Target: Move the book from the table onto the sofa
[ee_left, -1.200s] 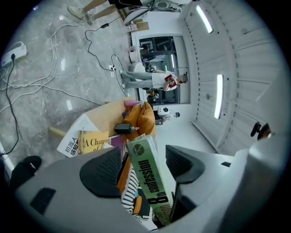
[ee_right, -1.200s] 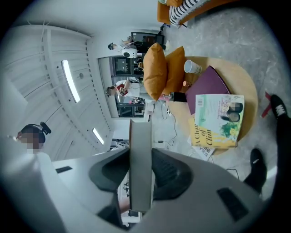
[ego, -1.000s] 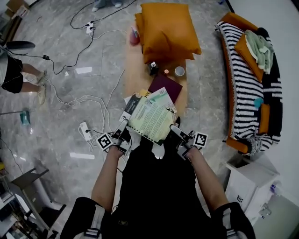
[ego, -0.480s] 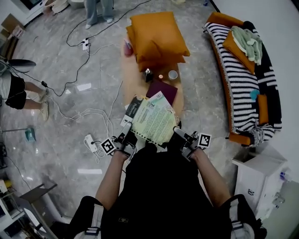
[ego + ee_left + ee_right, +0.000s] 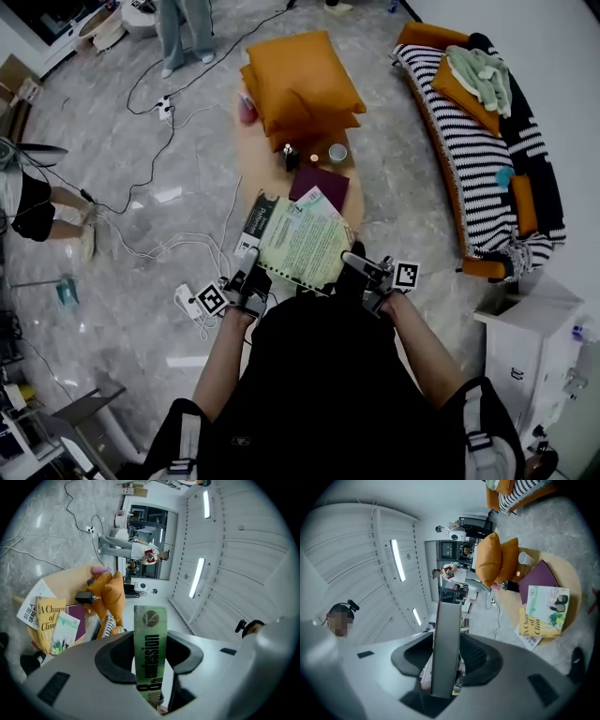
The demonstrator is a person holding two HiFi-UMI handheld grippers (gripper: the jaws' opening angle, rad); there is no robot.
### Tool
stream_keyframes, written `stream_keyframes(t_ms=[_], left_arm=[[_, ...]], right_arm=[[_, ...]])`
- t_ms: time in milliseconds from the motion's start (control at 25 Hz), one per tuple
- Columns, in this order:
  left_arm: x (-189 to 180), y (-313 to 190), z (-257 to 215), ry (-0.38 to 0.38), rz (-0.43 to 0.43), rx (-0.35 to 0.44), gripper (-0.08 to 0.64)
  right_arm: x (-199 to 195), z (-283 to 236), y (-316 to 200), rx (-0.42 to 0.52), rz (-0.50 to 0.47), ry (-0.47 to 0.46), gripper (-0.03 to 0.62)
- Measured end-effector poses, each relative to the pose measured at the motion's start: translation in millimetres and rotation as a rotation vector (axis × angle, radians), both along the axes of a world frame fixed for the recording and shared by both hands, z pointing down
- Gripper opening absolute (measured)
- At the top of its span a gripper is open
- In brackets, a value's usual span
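Pale-green paperback book (image 5: pixel 305 246) held up above round wooden table (image 5: pixel 356 187), clamped at both sides. Left gripper (image 5: pixel 251 270) jaws just closed onto the spine. Right gripper (image 5: pixel 356 264) jaws just eased slightly wider, pinching the page edge.

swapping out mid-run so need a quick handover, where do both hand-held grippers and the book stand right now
Left hand-held gripper: jaws just closed further, clamped on one edge of the green book.
Right hand-held gripper: jaws just eased open slightly, book between them, gripped.
Done: book off the table, held over its near end.
To do: carry it to the striped sofa, release.
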State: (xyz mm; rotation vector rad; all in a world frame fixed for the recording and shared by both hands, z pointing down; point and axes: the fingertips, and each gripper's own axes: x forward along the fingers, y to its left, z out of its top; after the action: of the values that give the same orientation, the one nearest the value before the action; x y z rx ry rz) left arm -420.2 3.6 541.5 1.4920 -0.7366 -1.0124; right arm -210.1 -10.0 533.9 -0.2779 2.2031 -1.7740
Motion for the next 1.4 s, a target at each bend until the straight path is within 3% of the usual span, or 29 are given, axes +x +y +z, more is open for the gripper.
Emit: stream_keyframes(t_ms=[1000,1400], left_arm=[[-3.7,-1.4,-16.0,-0.046,0.075,0.062,0.164],[-4.7,-3.2,-20.0,0.022,0.071,0.085,0.169]], right_arm=[[-5.1,-1.7,6.7,0.002,0.033,-0.006,0.172],[-8.1,-9.5,14.7,0.048,0.005,0.03,0.172]])
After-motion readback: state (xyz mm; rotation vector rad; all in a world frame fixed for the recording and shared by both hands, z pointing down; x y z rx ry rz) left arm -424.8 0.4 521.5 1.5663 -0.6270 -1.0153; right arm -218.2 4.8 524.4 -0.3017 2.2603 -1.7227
